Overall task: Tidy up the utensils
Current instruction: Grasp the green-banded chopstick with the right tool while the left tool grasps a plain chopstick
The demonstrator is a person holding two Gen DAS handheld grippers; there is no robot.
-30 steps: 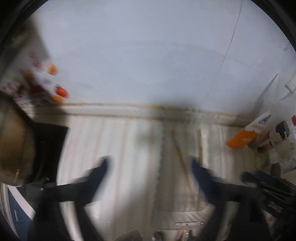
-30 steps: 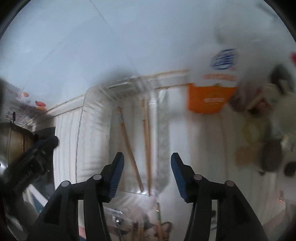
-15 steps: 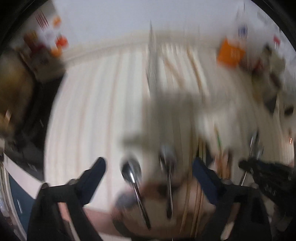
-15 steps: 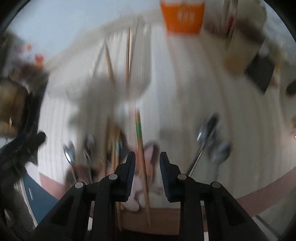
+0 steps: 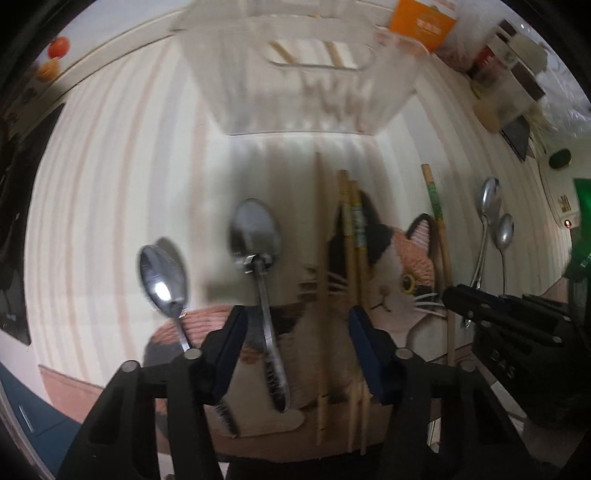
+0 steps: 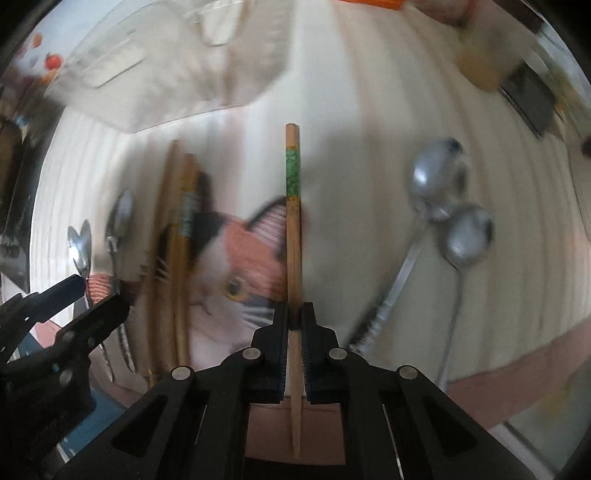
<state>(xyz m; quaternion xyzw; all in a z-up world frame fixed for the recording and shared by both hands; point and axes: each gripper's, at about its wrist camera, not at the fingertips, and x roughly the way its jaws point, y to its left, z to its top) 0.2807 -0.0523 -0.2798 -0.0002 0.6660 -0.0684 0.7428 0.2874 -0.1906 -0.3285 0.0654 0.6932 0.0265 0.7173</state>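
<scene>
My right gripper [image 6: 294, 319] is shut on a wooden chopstick with a green band [image 6: 293, 206], lying on a cat-picture mat [image 6: 236, 266]. My left gripper [image 5: 295, 332] is open above the mat, with a metal spoon [image 5: 260, 258] and several chopsticks [image 5: 351, 258] lying between its fingers. Another spoon [image 5: 162, 273] lies to its left. Two more spoons [image 6: 443, 221] lie right of the held chopstick. A clear plastic organizer tray [image 5: 306, 74] with chopsticks inside stands behind the utensils.
An orange-and-white carton [image 5: 421, 26] and cluttered containers [image 5: 509, 74] stand at the back right. A dark object [image 5: 11, 221] lies at the left edge. The striped tablecloth [image 5: 110, 184] ends in a front edge close to both grippers.
Both grippers have tilted down from the tray to the utensils on the mat. My right gripper closed from wide open onto the green-banded chopstick. My left gripper stayed open.
</scene>
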